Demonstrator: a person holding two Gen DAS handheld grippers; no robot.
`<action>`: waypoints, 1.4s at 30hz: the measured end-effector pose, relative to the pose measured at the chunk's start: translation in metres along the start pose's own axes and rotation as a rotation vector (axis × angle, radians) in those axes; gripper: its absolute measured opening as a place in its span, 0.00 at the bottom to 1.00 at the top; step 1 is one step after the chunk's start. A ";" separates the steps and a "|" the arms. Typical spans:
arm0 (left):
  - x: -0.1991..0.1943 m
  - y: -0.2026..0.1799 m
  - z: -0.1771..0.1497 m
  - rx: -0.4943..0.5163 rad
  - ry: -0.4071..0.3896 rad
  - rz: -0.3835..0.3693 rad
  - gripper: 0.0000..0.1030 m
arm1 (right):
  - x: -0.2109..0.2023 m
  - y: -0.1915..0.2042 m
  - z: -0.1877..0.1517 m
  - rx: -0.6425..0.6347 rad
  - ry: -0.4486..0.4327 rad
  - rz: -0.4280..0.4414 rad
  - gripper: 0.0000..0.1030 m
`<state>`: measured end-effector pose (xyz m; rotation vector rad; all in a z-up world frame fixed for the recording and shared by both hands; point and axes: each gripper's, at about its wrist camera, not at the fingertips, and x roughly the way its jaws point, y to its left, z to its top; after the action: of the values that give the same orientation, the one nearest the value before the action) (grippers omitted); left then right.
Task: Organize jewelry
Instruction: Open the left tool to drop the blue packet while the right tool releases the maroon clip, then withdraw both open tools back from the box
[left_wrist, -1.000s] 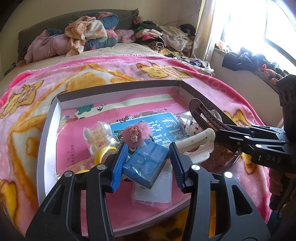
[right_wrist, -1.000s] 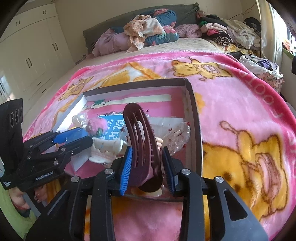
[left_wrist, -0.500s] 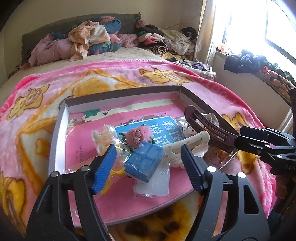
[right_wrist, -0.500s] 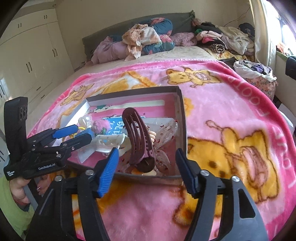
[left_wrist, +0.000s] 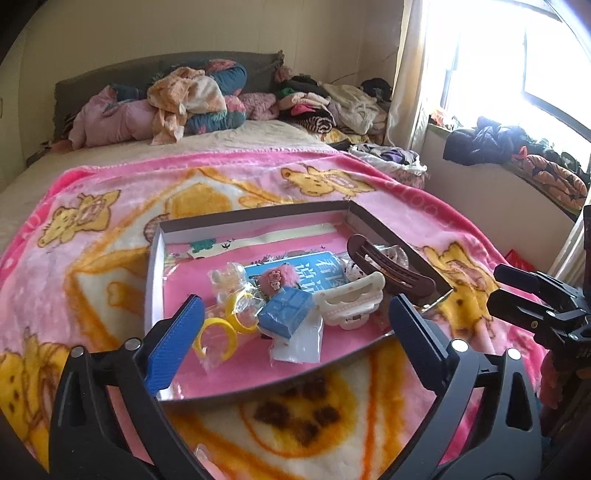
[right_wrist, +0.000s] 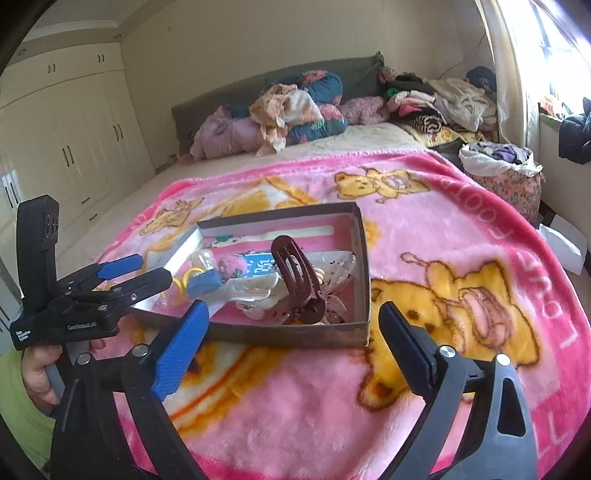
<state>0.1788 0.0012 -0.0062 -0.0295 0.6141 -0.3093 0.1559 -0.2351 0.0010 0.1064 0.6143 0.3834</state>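
A shallow grey box (left_wrist: 154, 266) with a pink lining lies on the blanket. In it are a small blue box (left_wrist: 286, 312), a brown claw clip (left_wrist: 388, 266), a cream hair clip (left_wrist: 351, 299), a pink fluffy clip (left_wrist: 277, 278) and yellow rings (left_wrist: 218, 332). My left gripper (left_wrist: 295, 304) hovers at the box's near edge, jaws opening wide, with nothing pressed between the pads. My right gripper (right_wrist: 294, 308) hangs in front of the box wall (right_wrist: 295, 334), jaws opening and holding nothing. The brown claw clip (right_wrist: 299, 273) rests inside the box, beyond them.
A pink cartoon blanket (right_wrist: 443, 258) covers the bed. Piled clothes (left_wrist: 192, 99) lie at the headboard. Wardrobe doors (right_wrist: 66, 147) stand to the left, and a bag of clothes (right_wrist: 506, 166) beside the bed. More clothes sit on the window sill (left_wrist: 517, 147). A hand (right_wrist: 37, 369) holds the left gripper.
The left gripper let go of the blue box and the right let go of the brown claw clip. Both jaws widened, and both grippers drew back and up from the box.
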 end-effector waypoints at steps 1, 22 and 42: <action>-0.004 0.000 -0.001 0.000 -0.007 0.004 0.89 | -0.004 0.003 -0.001 -0.011 -0.013 -0.004 0.91; -0.037 -0.013 -0.041 -0.006 -0.085 0.103 0.89 | -0.037 0.030 -0.039 -0.073 -0.196 -0.041 0.93; -0.043 -0.018 -0.071 -0.012 -0.154 0.157 0.89 | -0.035 0.032 -0.069 -0.057 -0.237 -0.113 0.93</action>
<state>0.1001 0.0007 -0.0377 -0.0166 0.4626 -0.1499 0.0794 -0.2199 -0.0301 0.0610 0.3729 0.2738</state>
